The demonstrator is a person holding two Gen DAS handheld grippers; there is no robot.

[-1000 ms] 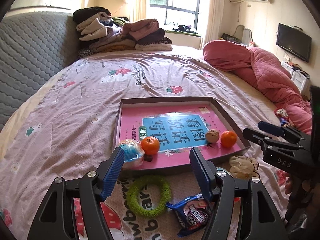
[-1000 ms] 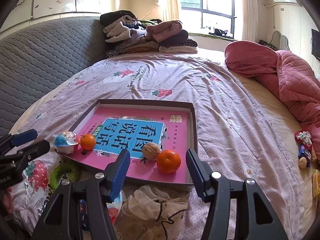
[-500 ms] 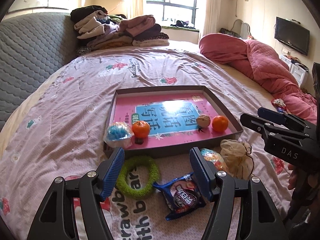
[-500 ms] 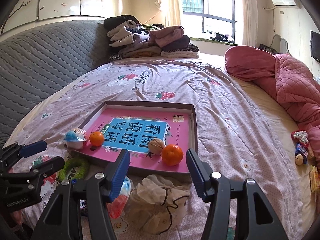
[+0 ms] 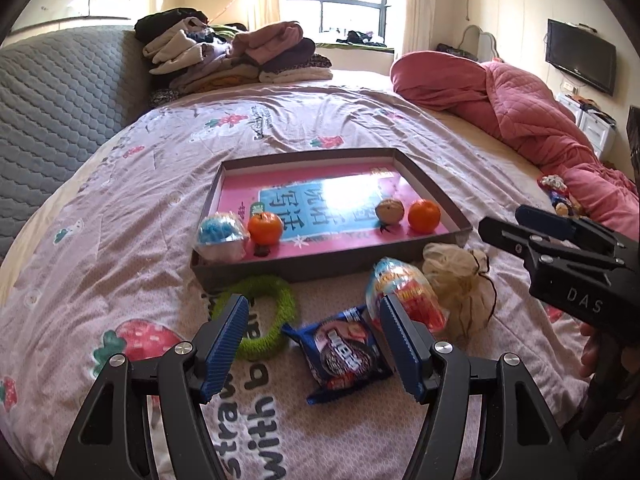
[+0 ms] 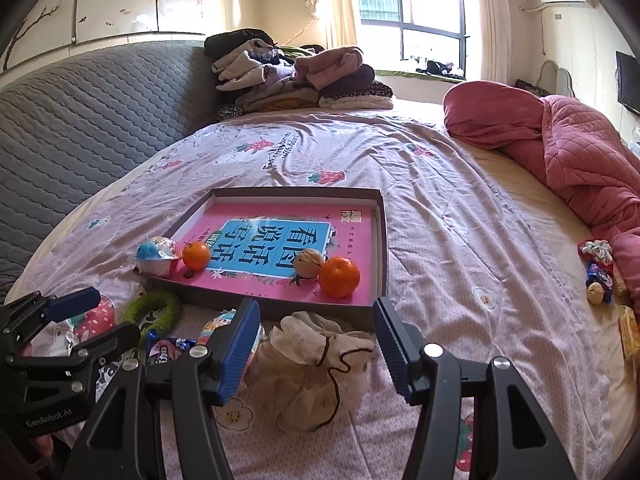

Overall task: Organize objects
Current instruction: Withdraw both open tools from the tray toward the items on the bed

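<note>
Left wrist view first: the left gripper (image 5: pixel 312 340) has its jaws spread apart with nothing in them, hanging over the bedsheet (image 5: pixel 120 208) right above a blue cookie packet (image 5: pixel 344 350). Just left of that packet lies a green fuzzy ring (image 5: pixel 256 326), and to its right a clear snack bag with red and orange print (image 5: pixel 404 294), touching a beige drawstring pouch (image 5: pixel 460 284). All 4 sit on the sheet just in front of the shallow box tray (image 5: pixel 320 268). Over on the right wrist view, the right gripper (image 6: pixel 316 344) is also released, empty, and the pouch sits between and below its blue pads, not pinched as far as I can see. Inside the tray, on a pink book cover (image 6: pixel 360 236), there's a jelly cup with a blue top (image 5: pixel 222 236) in the near left corner, a small orange (image 5: pixel 265 228) right beside it, then near the right side a walnut (image 5: pixel 389 211) just beside a 2nd orange (image 5: pixel 424 216). Further back, a pink quilt (image 6: pixel 580 152) is bunched on the right, with a few small wrapped snacks (image 6: pixel 598 272) by its edge, and a pile of folded clothes (image 6: pixel 296 76) sits at the far end by the grey headboard (image 6: pixel 80 120).
</note>
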